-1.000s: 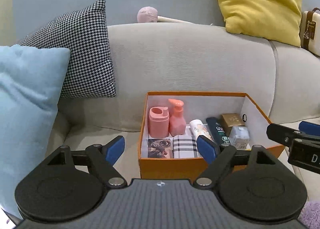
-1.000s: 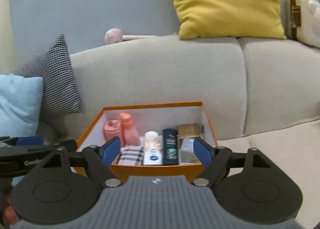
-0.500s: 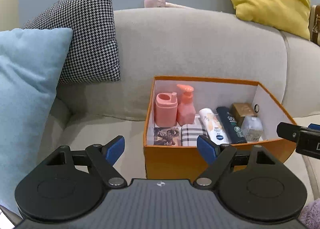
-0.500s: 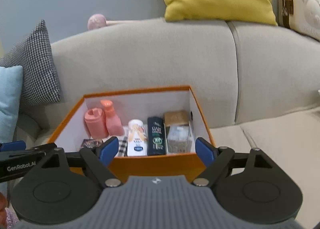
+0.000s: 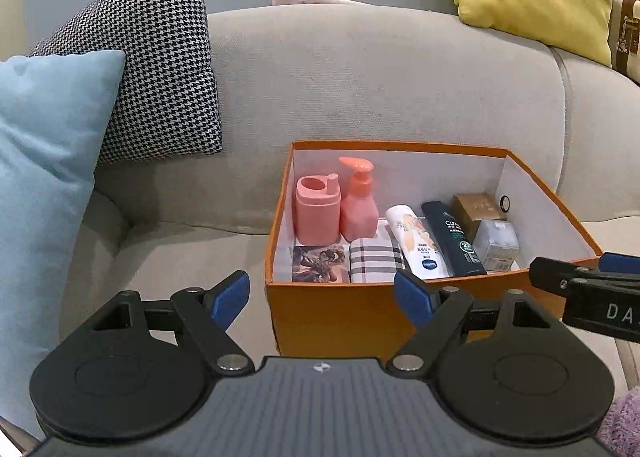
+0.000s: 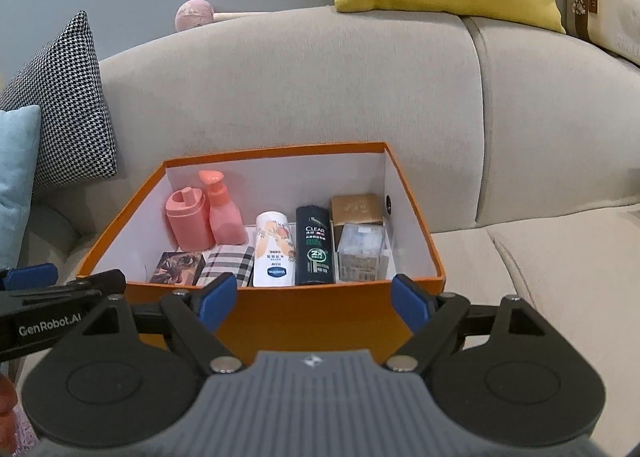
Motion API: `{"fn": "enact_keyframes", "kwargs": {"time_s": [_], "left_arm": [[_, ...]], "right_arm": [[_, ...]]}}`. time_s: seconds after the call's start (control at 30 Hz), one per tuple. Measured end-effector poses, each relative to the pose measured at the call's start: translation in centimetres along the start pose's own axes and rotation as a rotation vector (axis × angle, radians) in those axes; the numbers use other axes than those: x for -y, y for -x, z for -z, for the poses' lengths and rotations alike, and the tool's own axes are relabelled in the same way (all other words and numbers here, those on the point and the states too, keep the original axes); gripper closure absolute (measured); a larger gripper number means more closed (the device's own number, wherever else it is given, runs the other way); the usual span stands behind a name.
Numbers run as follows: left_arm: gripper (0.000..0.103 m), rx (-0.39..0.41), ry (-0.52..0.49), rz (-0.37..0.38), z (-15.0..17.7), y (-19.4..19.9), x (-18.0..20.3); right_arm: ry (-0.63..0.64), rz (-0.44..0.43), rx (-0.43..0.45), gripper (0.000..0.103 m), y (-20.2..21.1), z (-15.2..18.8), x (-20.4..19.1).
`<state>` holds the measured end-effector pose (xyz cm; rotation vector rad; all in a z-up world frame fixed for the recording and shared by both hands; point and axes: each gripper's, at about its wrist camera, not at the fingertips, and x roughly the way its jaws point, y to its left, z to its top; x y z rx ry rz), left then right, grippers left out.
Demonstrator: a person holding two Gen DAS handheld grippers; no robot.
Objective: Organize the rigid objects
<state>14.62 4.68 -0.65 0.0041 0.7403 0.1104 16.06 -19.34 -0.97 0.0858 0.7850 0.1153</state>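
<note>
Eight items are sitting packed in the orange box (image 6: 280, 313) on the sofa (image 6: 320, 97), and we are reading that tidy layout as deliberate: the pink cup (image 6: 188, 223) and pink pump bottle (image 6: 224, 213) are standing upright against the back wall at centre left, while the lotion tube (image 6: 274, 253) and dark shampoo bottle (image 6: 315, 245) are lying flat side by side so nothing can topple. A gold carton (image 6: 356, 209) and clear cube (image 6: 360, 253) are filling the right corner.

We are holding both claws wide and empty. The right claw (image 6: 310, 295) is hovering at the lower centre, just in front of the box's near wall. The left claw (image 5: 322, 295) is straddling the box's near left corner; possibly it is touching the wall, though the fisheye is leaving that unclear.
</note>
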Motion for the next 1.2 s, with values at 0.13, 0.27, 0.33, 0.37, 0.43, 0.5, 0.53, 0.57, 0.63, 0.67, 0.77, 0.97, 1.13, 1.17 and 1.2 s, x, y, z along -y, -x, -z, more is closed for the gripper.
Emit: {"fn": "enact_keyframes", "kwargs": {"time_s": [0.13,0.27,0.33,0.37,0.43,0.5,0.53,0.57,0.63,0.67,0.77,0.97,1.13,1.17,1.2], "left_arm": [[0.007,0.010,0.003,0.009,-0.2,0.4,0.1],[0.007,0.013,0.000,0.010,-0.3,0.7,0.3],[0.007,0.016,0.002,0.013,-0.3,0.8,0.3],[0.007,0.018,-0.001,0.013,-0.3,0.9,0.3],[0.007,0.022,-0.003,0.012,-0.3,1.0,0.4],[0.007,0.022,-0.004,0.013,-0.3,1.1,0.4],[0.007,0.021,-0.003,0.012,-0.3,1.1,0.4],[0.007,0.021,-0.002,0.011,-0.3,1.1,0.4],[0.007,0.022,-0.004,0.014,-0.3,1.1,0.4],[0.007,0.022,-0.006,0.014,-0.3,1.1,0.4],[0.007,0.020,-0.008,0.015,-0.2,1.2,0.5],[0.007,0.019,-0.008,0.019,-0.2,1.2,0.5],[0.007,0.017,-0.004,0.017,-0.2,1.2,0.5],[0.007,0.017,-0.004,0.017,-0.2,1.3,0.5],[0.007,0.017,-0.004,0.016,-0.2,1.3,0.5]], "right_arm": [[0.005,-0.007,-0.005,0.018,0.3,0.2,-0.2],[0.006,-0.008,-0.001,0.017,0.6,0.1,-0.2],[0.005,-0.007,0.000,0.017,0.7,0.1,-0.1],[0.004,-0.007,0.001,0.017,0.8,0.1,0.0],[0.004,-0.007,-0.001,0.016,0.9,0.1,0.0],[0.004,-0.008,-0.004,0.016,0.9,0.1,-0.1],[0.003,-0.009,-0.005,0.016,0.9,0.2,-0.1],[0.003,-0.010,-0.007,0.016,0.9,0.2,-0.1],[0.002,-0.014,-0.006,0.016,0.9,0.2,-0.1],[0.002,-0.015,-0.006,0.016,0.9,0.2,-0.1],[0.006,-0.018,-0.004,0.016,1.0,0.2,-0.2],[0.003,-0.021,-0.008,0.016,1.0,0.3,-0.1],[0.007,-0.024,-0.007,0.016,1.0,0.3,-0.3],[0.007,-0.025,-0.008,0.016,1.0,0.4,-0.3],[0.006,-0.025,-0.009,0.016,1.0,0.4,-0.3]]}}
